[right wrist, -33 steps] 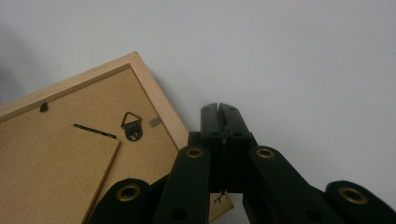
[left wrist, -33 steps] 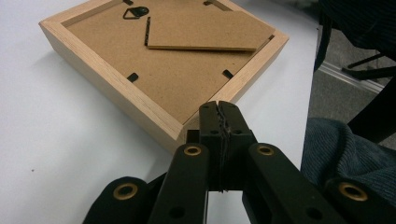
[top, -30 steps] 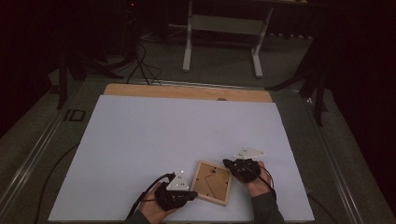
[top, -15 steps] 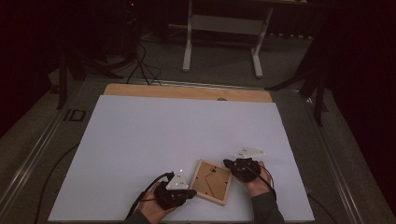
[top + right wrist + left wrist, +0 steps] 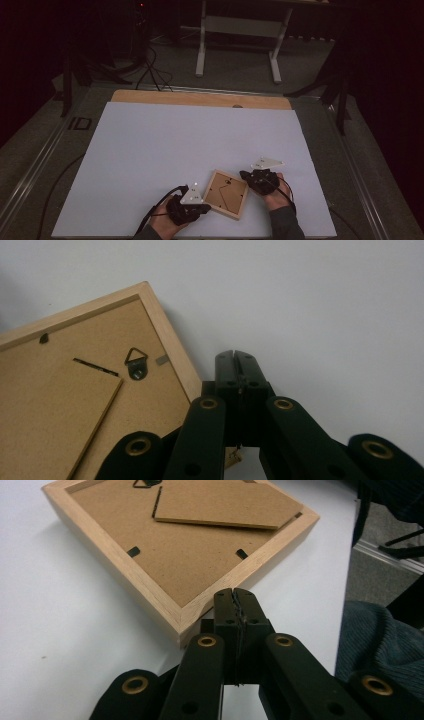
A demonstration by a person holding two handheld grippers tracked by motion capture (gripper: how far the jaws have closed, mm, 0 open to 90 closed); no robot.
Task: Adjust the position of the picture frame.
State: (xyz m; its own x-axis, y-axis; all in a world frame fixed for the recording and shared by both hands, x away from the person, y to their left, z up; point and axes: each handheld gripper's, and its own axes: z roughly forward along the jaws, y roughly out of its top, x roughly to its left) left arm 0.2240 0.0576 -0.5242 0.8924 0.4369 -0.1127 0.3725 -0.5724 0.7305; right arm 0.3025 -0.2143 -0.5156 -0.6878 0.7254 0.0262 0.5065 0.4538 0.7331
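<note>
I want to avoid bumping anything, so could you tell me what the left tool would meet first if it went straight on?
Probably the wooden frame: the shut left tool points at its near corner, seemingly just short of it; depth is unclear.

Pale wooden picture frame (image 5: 227,194), matt cardboard backing (image 5: 195,555)

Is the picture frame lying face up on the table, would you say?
No, the frame lies face down: its brown backing board, stand flap and hanger ring face up.
</note>
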